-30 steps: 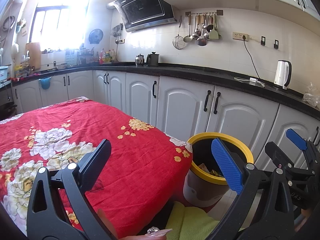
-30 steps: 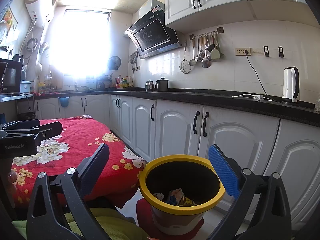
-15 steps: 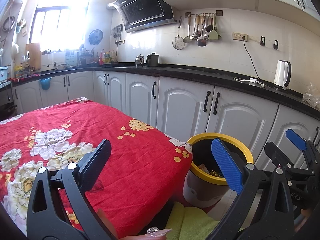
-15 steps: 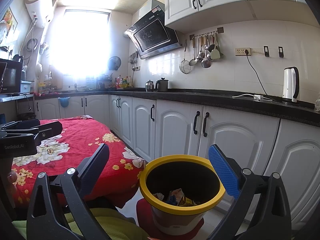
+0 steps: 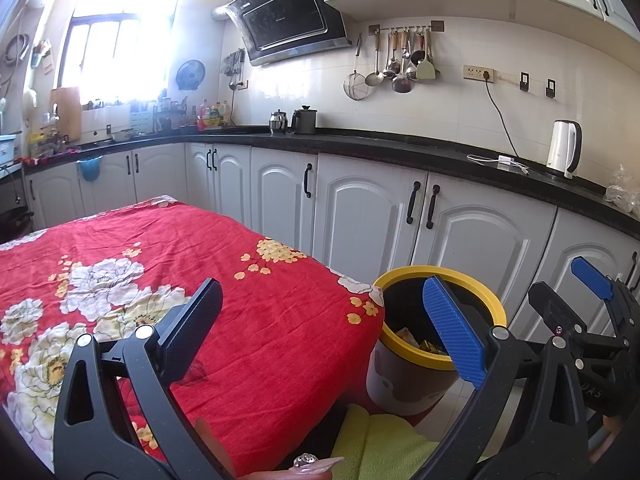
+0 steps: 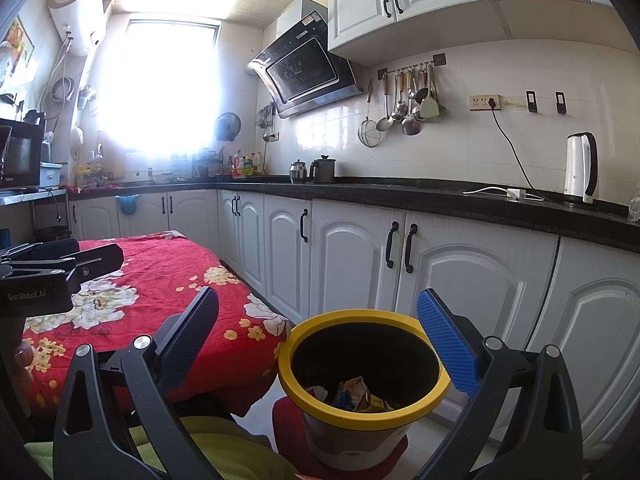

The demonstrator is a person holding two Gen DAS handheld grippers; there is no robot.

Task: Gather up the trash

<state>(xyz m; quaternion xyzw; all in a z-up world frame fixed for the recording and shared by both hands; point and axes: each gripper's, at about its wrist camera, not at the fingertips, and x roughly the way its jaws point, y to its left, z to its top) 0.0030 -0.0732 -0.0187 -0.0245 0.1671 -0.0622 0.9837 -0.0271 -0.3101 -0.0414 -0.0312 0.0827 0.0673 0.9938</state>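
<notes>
The only legible marking is "GenRobot.AI", printed in pale letters on the black body of the left gripper (image 6: 60,268) at the left edge of the right wrist view (other labels are too small to read).

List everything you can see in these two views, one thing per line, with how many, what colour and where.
bin: one, yellow rim, pale body, on the floor beside the table corner
trash: several wrappers, mixed colours, at the bottom of the bin
tablecloth: one, red with flowers, covering the table
cabinets: a row of lower ones, white, under the black counter
kettle: one, white, on the counter at right
utensils: several, metal, hanging on the wall rail
hood: one, black, on the wall
left gripper: one, black with a blue pad, open over the table edge
right gripper: one, same colours, open above the bin
</notes>
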